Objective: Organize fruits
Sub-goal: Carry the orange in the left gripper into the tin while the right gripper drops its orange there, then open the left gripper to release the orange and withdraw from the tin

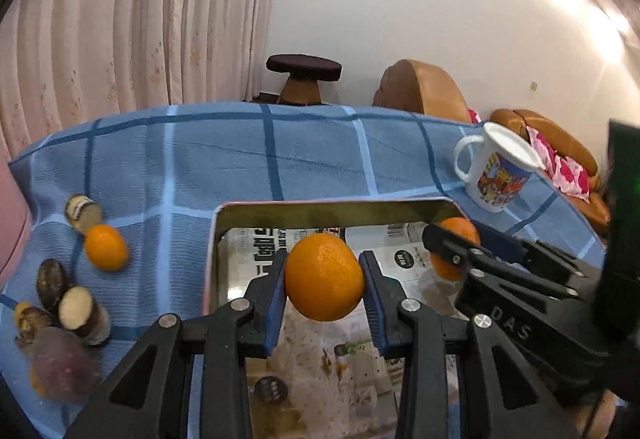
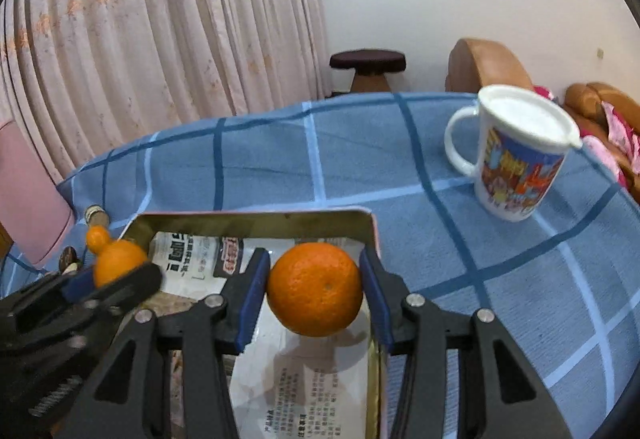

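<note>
Landmark: a metal tin (image 1: 320, 208), lined with printed paper, is set on a blue checked tablecloth (image 1: 224, 159); all places below are given from it.

Cut pieces: several brown-skinned, pale-fleshed chunks (image 1: 82, 309) are seen on the cloth well to the left of the tin; what they are cannot be told.

Loose orange: one orange (image 1: 106, 247) lies on the cloth left of the tin, touching or just beside the farthest chunk (image 1: 82, 213).

Left gripper: the left gripper (image 1: 323, 279) is held over the tin's left half, and its blue pads (image 1: 276, 291) are pressed against both sides of an orange.

Left-held orange: this orange (image 1: 324, 276) is clamped between the pads and carried above the paper lining, clear of the tin floor.

Right gripper: the right gripper (image 2: 315, 289) is held over the tin's right half, near the right wall; its pads are closed against a second orange.

Right-held orange: the second orange (image 2: 315, 289) is gripped on both sides, and a shadow is cast on the paper beneath it.

Mug: a lidded white mug (image 2: 516, 155) with a colourful print stands upright on the cloth, beyond and to the right of the tin.

Background: a pleated curtain (image 1: 132, 15) hangs behind the tin on the left, a dark stool (image 1: 304, 77) and a brown sofa (image 1: 424, 89) on the right.
</note>
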Tool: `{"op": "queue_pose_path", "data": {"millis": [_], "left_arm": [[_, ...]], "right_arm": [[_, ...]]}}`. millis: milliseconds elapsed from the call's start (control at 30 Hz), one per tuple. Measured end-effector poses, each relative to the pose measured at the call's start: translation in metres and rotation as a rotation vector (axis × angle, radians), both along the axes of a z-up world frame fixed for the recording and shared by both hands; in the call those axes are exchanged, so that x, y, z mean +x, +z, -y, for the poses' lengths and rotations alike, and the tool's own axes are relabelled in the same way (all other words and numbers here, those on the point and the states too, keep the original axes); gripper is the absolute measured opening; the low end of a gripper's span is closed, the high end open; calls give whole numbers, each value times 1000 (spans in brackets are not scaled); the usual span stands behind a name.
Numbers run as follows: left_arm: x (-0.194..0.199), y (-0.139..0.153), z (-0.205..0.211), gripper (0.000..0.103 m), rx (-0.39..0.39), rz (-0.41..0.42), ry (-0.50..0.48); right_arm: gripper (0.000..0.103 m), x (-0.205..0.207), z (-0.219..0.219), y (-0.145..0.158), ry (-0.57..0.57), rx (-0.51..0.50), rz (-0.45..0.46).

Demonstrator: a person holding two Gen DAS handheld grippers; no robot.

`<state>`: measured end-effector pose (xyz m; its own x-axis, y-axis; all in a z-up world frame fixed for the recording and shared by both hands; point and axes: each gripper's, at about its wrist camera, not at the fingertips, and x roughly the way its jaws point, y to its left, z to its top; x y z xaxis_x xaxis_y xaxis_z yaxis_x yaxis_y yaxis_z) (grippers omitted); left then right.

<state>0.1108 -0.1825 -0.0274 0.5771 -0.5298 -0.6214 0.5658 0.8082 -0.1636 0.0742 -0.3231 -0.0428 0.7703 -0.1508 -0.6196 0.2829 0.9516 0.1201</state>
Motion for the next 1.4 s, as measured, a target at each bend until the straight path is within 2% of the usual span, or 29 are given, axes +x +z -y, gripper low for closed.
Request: {"op": "queue_pose_path", "data": {"millis": [167,300,400,467,533,600,633,667,700,733,800,900,1033,1133,1267,1400], "left_arm": [[2,-8,6,37,47,24,6],[8,-16,7,37,73,7,22],[8,-15,4,37,71,11,37],[7,-15,3,37,82,15,53],[4,-14,3,38,93,21,53],[-1,-13,2,41,102,39,57],[-3,-12,1,48,102,51,60],[-5,-10,-1,59,102,69,66],[-8,-7,-2,65,100,93,78],[-12,-3,-4,73,91,125,90],[-17,3,-7,78,78,172,105],[-20,9,-11,79,75,213,124],[-17,10,-19,79,68,210,152],[-15,11,-23,79,81,224,182],[-15,11,-31,79,100,256,211],[-15,11,-40,79,121,285,248]], "right_arm": [[50,2,1,-2,3,-9,-7],[51,0,0,-2,9,-4,5],[51,-2,1,-2,21,21,22],[67,-5,3,-1,27,52,44],[75,-12,6,4,31,92,99],[85,-20,7,11,5,78,152],[93,-23,7,14,-10,67,175],[99,-28,8,17,-29,57,201],[101,-33,9,20,-53,49,235],[102,-36,10,21,-66,48,253],[103,-39,12,23,-84,50,270],[103,-39,16,22,-110,52,272],[103,-39,13,22,-128,14,279],[103,-44,7,25,-144,-42,314],[103,-59,-2,30,-160,-112,421],[103,-60,-6,32,-167,-130,429]]}}
